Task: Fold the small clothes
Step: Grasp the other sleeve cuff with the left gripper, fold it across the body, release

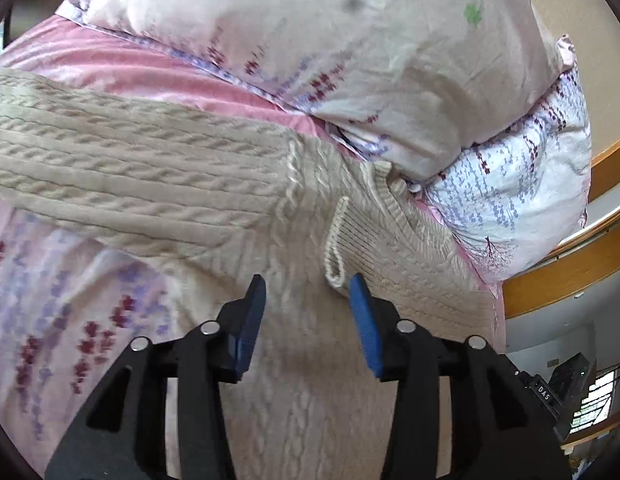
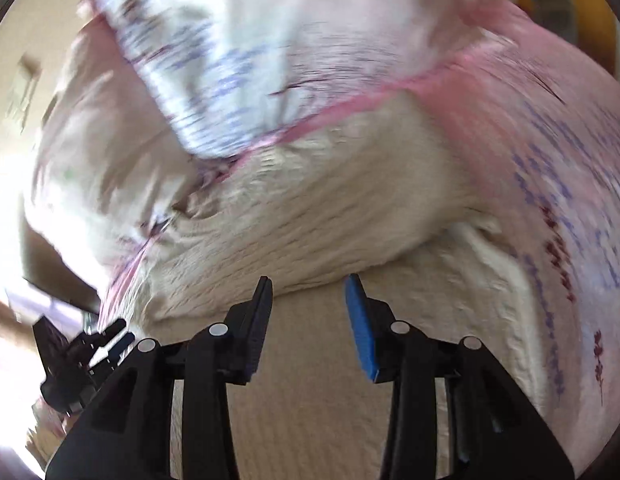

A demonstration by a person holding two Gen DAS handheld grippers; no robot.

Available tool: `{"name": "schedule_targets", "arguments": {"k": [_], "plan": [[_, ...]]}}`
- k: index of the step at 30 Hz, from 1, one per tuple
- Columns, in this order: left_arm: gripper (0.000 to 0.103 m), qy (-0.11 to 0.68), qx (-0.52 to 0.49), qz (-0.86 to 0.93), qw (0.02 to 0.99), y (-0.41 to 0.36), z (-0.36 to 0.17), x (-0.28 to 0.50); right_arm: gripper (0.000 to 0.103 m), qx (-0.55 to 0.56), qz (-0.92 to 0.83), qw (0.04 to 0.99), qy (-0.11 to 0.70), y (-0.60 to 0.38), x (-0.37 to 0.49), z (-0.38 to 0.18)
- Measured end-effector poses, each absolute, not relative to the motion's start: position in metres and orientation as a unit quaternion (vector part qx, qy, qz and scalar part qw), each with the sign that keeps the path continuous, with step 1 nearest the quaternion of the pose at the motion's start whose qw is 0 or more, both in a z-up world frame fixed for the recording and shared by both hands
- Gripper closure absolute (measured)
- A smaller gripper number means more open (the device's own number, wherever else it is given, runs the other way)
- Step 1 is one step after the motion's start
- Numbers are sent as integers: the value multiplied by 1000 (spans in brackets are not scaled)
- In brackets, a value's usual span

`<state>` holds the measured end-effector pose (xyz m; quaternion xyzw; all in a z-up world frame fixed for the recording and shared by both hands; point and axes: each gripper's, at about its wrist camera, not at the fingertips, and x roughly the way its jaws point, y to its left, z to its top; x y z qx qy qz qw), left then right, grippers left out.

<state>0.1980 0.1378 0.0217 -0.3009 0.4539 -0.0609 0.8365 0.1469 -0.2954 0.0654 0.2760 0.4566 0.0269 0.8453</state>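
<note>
Both your left gripper (image 1: 307,290) and right gripper (image 2: 308,290) are spread, holding nothing. The beige knit sweater (image 1: 149,168) lies below them on the bedsheet (image 1: 49,280); it is soft and limp, so pinch its ribbed collar (image 1: 362,232) at one o'clock.

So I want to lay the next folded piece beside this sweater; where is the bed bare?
Bare floral sheet lies below the folded sleeve, left of the sweater body. A pink strip runs between sleeve and pillows. Crowded at the collar, where the pillows press close.
</note>
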Motion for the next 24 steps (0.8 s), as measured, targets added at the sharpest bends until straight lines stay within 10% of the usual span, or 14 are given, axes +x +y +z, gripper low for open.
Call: {"name": "schedule_targets", "arguments": {"k": [18,24], "plan": [[58,408,-455,159,775,365,0,143,41,32,0,867,497,-199,213,30],[83,374,-500,181,760,385,-8,150,38,55,10,863,503,-204,204,36]]}}
